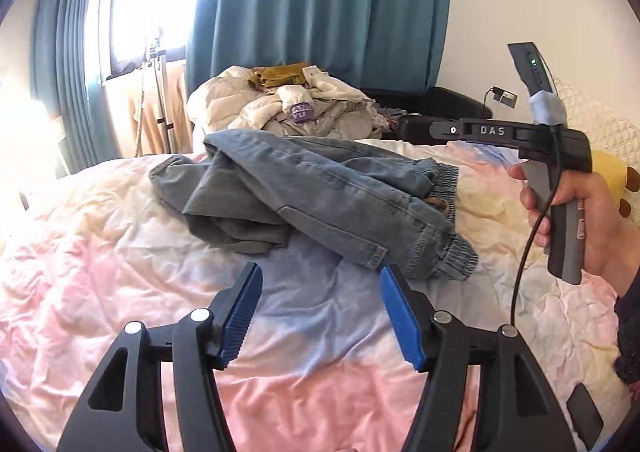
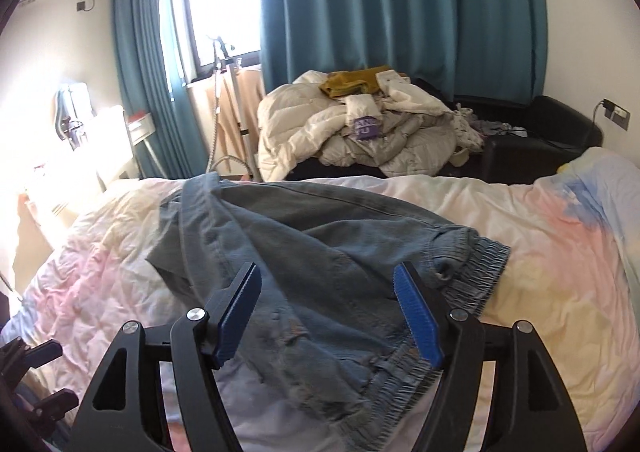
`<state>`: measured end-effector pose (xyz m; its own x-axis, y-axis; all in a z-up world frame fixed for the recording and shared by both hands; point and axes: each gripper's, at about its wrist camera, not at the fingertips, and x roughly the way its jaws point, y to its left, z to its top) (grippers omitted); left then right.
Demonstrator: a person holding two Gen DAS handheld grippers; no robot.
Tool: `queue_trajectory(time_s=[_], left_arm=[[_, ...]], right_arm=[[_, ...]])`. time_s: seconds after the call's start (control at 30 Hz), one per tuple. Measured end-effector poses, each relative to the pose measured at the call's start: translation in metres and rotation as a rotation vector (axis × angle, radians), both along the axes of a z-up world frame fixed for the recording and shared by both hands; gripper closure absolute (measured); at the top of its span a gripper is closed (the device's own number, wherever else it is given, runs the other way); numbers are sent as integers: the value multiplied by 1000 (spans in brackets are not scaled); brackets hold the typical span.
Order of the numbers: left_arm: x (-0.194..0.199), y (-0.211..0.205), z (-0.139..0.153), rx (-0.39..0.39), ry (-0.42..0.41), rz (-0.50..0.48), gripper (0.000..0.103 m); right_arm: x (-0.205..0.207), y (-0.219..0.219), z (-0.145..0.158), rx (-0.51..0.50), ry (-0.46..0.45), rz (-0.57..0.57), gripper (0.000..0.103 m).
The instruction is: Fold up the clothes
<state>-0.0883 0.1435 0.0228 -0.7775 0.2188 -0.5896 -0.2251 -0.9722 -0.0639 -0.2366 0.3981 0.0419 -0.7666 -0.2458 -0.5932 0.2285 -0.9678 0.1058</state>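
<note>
The crumpled blue denim trousers (image 1: 320, 196) are lying near the middle of the pink-and-white quilted bed cover (image 1: 100, 284). The left gripper (image 1: 320, 284) and the right gripper (image 2: 328, 284) are both hovering above with jaws apart, gripping nothing.

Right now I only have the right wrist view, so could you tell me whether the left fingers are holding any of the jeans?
Observer: No. The left gripper is open with nothing between its fingers. The jeans lie just beyond them on the bedspread.
Operator: Thank you. Is there anything on the bed off to my right that I cannot see?
Observer: Yes, a yellow soft toy sits behind the hand that holds the right gripper.
</note>
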Motion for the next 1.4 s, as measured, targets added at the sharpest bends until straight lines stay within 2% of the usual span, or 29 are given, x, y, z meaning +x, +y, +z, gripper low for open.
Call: queue_trajectory(time_s=[0.13,0.3,0.43,0.57,0.63,0.7,0.73,0.77,0.8,0.83,0.9,0.93,1.23,1.4], left_arm=[[-4,-43,-7,-30,-6,40,40],[-24,-87,-28,54,-52,86,40],[-40,-103,-41,84,-78,81,40],[-54,-117,-53,94,-79,71,40],[-60,-122,-60,68,-70,80,40],[-64,-129,-63,88,-82,84,40],[-67,-132,-64,101,-90,85,40],[-69,-136,-66,114,-97,86,40],[-71,-139,-67,127,-104,87,40],[-73,-143,-68,140,-112,89,40],[-72,-150,-66,165,-113,96,40],[-71,-154,-64,178,-110,100,40],[-49,-169,-37,224,-48,139,40],[-28,-171,-22,234,3,136,40]], right_arm=[[-14,-49,-4,-39,-28,54,33],[-56,-100,-23,-57,-74,68,33],[-104,-133,-41,-76,-102,53,33],[-146,-160,-58,-56,-77,-39,33],[-159,-169,-66,-106,-85,-30,33],[-170,-180,-74,-146,-98,-10,33],[-172,-187,-78,-135,-107,-4,34],[-173,-194,-82,-109,-121,-2,38],[-172,-201,-85,-77,-133,-3,57],[-169,-207,-87,-35,-136,-11,77],[-155,-213,-82,9,-120,-14,96],[-147,-216,-79,23,-111,-10,98],[-39,-219,-16,82,-42,90,100],[27,-211,-11,114,-29,135,100]])
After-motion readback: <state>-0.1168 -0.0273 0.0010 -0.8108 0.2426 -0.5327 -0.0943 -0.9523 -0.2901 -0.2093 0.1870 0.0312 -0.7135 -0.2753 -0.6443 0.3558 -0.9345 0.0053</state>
